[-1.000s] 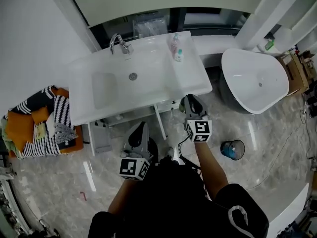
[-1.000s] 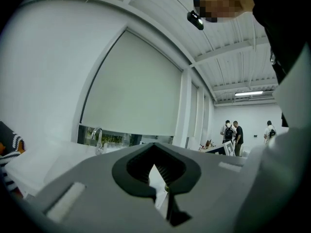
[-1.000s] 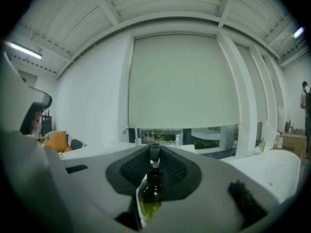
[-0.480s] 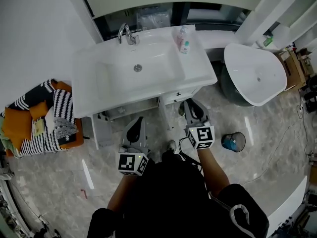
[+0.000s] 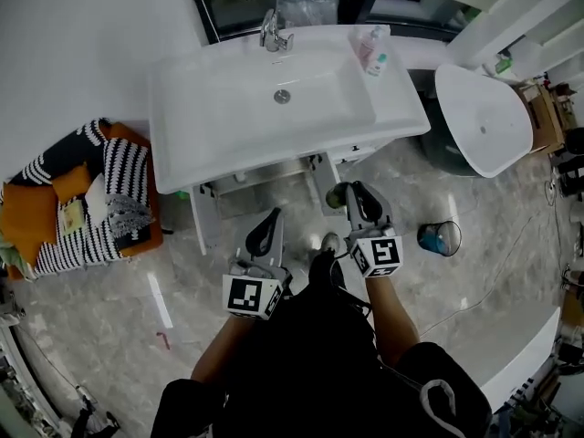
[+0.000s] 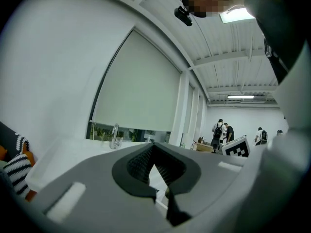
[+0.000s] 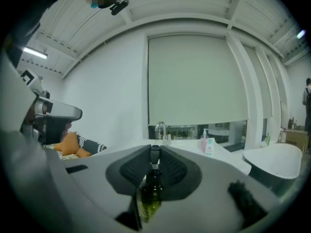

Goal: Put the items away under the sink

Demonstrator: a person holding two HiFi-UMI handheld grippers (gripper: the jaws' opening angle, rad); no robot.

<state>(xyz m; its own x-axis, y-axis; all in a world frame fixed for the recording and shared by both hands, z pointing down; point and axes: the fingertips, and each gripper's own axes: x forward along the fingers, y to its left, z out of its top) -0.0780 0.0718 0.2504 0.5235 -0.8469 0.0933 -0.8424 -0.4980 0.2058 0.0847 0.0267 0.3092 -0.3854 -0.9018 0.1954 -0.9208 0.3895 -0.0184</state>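
Observation:
A small dark green pump bottle stands upright between the jaws of my right gripper, which is shut on it. From the head view, the right gripper hovers over the floor in front of the white vanity sink, with the bottle at its tip. To its left, my left gripper points at the sink's open underside. Its jaws are closed with nothing between them.
A faucet and two soap bottles are on the sink top. A white bathtub is to the right, a small bin on the floor beside my right arm. An orange basket of striped cloths sits left.
Both grippers have drawn back from the sink's front edge, and the sink has shifted up and to the right in view. The right gripper still holds the bottle.

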